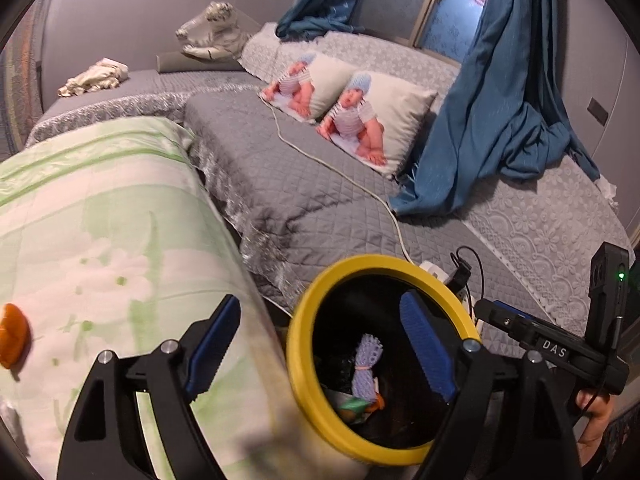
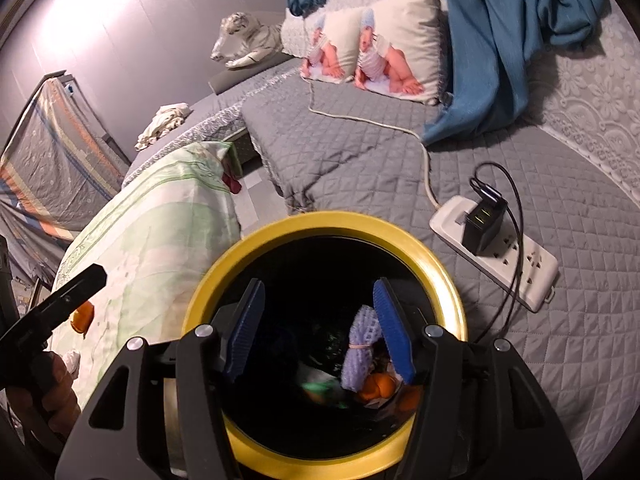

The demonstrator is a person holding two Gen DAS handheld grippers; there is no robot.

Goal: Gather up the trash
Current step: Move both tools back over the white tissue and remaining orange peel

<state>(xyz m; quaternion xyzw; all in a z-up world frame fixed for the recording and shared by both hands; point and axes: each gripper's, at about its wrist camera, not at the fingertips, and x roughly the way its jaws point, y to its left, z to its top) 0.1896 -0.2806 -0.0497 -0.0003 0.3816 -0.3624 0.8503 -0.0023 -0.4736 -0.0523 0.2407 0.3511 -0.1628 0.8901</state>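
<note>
A round trash bin with a yellow rim (image 1: 304, 312) (image 2: 208, 276) stands between a green floral pillow and the grey bed. Inside lie a lilac knitted piece (image 1: 366, 364) (image 2: 360, 348), orange peel (image 2: 378, 386) and a green scrap (image 2: 320, 386). My left gripper (image 1: 320, 344) is open and empty, straddling the bin's left rim. My right gripper (image 2: 320, 328) is open and empty, right above the bin's mouth. An orange peel (image 1: 12, 334) (image 2: 84, 316) lies on the pillow. A white crumpled scrap (image 2: 72, 360) lies near it.
The green floral pillow (image 1: 100, 220) (image 2: 160, 232) lies left of the bin. A white power strip (image 2: 500, 248) with a black charger and cables lies on the grey quilt (image 1: 304, 184). Two baby-print cushions (image 1: 360, 120), blue curtains (image 1: 500, 112), a toy tiger (image 1: 212, 32) are behind.
</note>
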